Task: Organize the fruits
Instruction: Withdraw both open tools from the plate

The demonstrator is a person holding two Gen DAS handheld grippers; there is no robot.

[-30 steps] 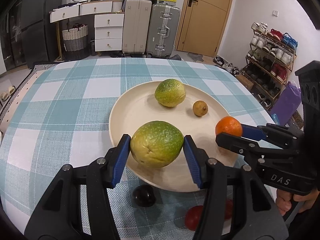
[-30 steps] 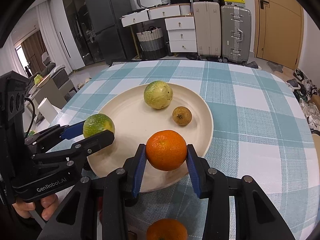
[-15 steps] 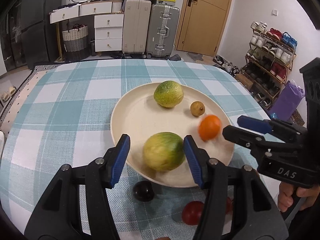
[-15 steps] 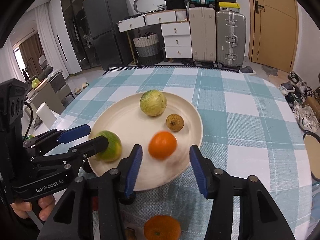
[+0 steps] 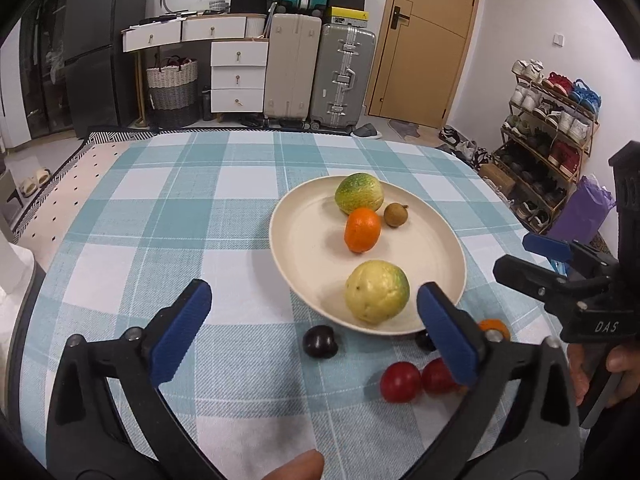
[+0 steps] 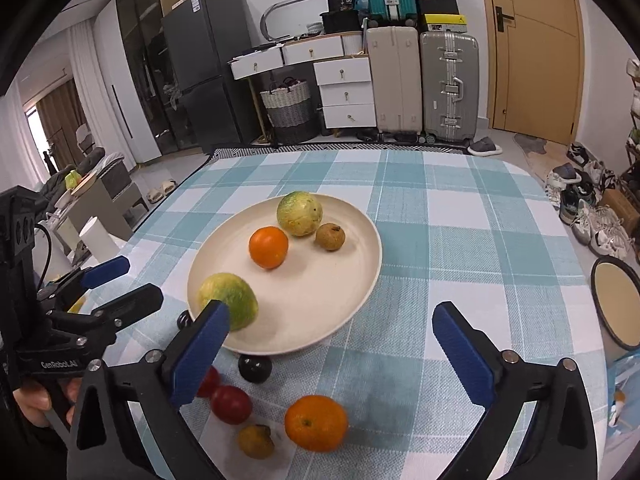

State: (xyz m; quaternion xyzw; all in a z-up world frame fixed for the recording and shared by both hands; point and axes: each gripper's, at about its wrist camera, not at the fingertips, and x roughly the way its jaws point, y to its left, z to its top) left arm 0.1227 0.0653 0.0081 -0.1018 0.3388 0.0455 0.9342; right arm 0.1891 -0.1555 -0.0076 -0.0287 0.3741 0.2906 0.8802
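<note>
A cream plate (image 5: 312, 240) (image 6: 352, 292) on the checked tablecloth holds a yellow-green fruit (image 5: 377, 291) (image 6: 228, 300) at its near rim, an orange (image 5: 362, 229) (image 6: 268, 247), a second green fruit (image 5: 359, 193) (image 6: 299, 213) and a small brown fruit (image 5: 396, 214) (image 6: 330, 236). My left gripper (image 5: 314, 330) is open and empty, just short of the plate. My right gripper (image 6: 330, 354) is open and empty above the cloth in front of the plate. It also shows in the left wrist view (image 5: 532, 260), at the right.
Loose on the cloth before the plate lie two red fruits (image 5: 400, 381) (image 6: 231, 404), dark round fruits (image 5: 319, 341) (image 6: 255, 367), a second orange (image 6: 316, 423) and a small brown fruit (image 6: 256, 441). Floor and furniture lie beyond the table's edges.
Both grippers opened and drew back. The yellow-green fruit left my left gripper and the orange left my right gripper; both now lie on the plate, the orange having rolled toward the far fruits.
</note>
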